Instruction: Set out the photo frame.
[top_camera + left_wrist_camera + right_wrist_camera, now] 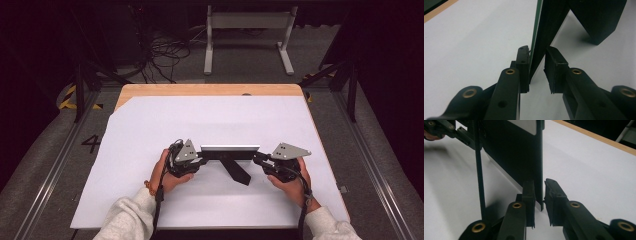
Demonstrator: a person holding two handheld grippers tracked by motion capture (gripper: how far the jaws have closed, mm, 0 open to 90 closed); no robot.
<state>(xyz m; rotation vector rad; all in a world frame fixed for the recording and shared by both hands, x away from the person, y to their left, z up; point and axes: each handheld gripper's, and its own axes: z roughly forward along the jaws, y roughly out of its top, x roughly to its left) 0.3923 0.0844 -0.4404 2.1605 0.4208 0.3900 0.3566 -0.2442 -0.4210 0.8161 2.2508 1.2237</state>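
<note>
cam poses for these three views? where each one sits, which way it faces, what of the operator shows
High view: above the person's side, facing forward and down on the white-covered wooden table; forearms, hands, left gripper, right gripper show.
Left gripper view: rides the left gripper, looking along its jaws at the left edge of the upright black picture frame with rear prop leg.
Right gripper view: rides the right gripper, looking at the frame's right edge; the other gripper shows beyond.
Shared: frame, white surface.
</note>
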